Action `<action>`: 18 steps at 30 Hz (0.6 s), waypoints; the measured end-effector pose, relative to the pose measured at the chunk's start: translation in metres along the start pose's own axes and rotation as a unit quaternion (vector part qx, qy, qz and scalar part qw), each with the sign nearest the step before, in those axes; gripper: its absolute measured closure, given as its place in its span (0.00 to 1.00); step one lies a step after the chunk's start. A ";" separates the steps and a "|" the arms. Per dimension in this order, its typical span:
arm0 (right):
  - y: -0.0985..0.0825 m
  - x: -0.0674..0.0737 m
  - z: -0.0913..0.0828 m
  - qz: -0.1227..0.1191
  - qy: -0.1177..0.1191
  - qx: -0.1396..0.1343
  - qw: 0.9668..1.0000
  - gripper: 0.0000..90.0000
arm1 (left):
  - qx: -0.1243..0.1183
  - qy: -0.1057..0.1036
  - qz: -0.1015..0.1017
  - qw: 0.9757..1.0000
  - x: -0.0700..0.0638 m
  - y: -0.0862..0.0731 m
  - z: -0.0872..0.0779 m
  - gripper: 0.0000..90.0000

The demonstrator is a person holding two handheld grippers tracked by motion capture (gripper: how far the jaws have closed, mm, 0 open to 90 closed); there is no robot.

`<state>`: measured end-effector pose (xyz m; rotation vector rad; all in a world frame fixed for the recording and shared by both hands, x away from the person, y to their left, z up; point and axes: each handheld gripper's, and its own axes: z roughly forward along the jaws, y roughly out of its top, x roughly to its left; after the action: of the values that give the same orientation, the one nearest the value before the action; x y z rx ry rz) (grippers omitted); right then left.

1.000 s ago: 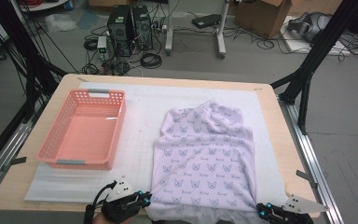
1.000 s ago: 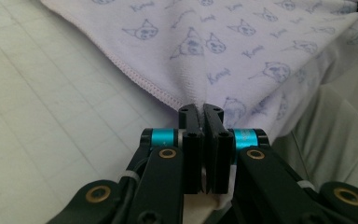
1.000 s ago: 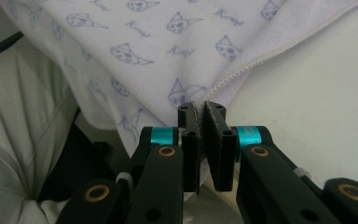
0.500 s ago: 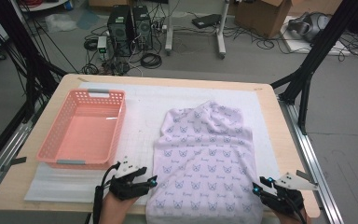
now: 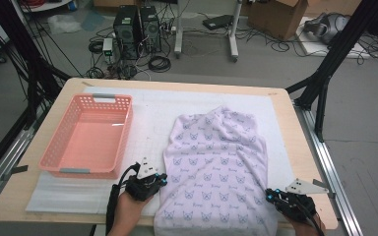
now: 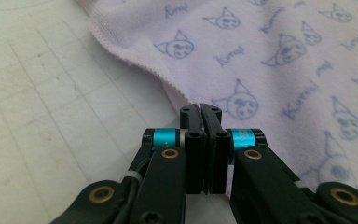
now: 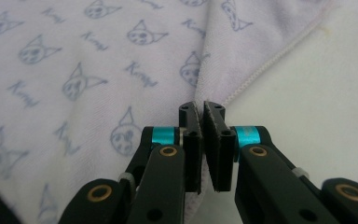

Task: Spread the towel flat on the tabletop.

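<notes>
A pale lilac towel (image 5: 216,162) with a cat print lies spread on the white mat, its far end rumpled. My left gripper (image 5: 162,180) sits at the towel's left edge near the front. Its jaws have just closed, and in the left gripper view (image 6: 200,112) they meet right on the towel's (image 6: 284,70) hem. My right gripper (image 5: 270,195) is at the towel's right edge. Its jaws have just closed too, and in the right gripper view (image 7: 204,109) a fold of towel (image 7: 74,70) is pinched between them.
A pink plastic basket (image 5: 86,172) stands on the left half of the wooden table (image 5: 302,147), beside the towel. A white gridded mat (image 5: 147,113) covers most of the top. Beyond the table are computers, cables and black frame legs on the floor.
Both grippers moved forward from the table's front edge along the towel's sides. Half a second ago their jaws stood apart; now both are closed at the towel's edges.
</notes>
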<state>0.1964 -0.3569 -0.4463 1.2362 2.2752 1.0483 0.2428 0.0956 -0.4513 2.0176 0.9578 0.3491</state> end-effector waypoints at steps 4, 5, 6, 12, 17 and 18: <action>-0.010 0.006 -0.014 -0.012 0.020 0.000 1.000 0.95 | -0.008 -0.013 0.002 1.000 -0.005 -0.015 -0.020 0.98; -0.011 0.007 -0.017 -0.013 0.023 -0.002 1.000 0.95 | -0.011 -0.013 0.001 1.000 -0.005 -0.018 -0.026 0.98; -0.013 0.008 -0.022 -0.012 0.027 -0.005 1.000 0.95 | -0.013 -0.015 0.001 1.000 -0.005 -0.020 -0.031 0.98; -0.025 0.019 -0.040 -0.022 0.044 -0.005 0.999 0.95 | -0.013 -0.031 0.013 0.999 -0.015 -0.036 -0.055 0.98; -0.028 0.024 -0.044 -0.033 0.043 0.005 0.999 0.88 | -0.005 -0.020 0.028 0.999 -0.023 -0.039 -0.053 0.88; -0.026 0.023 -0.044 -0.031 0.040 -0.004 0.999 0.82 | -0.010 -0.017 0.022 1.000 -0.021 -0.035 -0.051 0.78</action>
<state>0.1425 -0.3661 -0.4350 1.1331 2.3509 1.1008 0.1828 0.1217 -0.4469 2.0235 0.8864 0.3461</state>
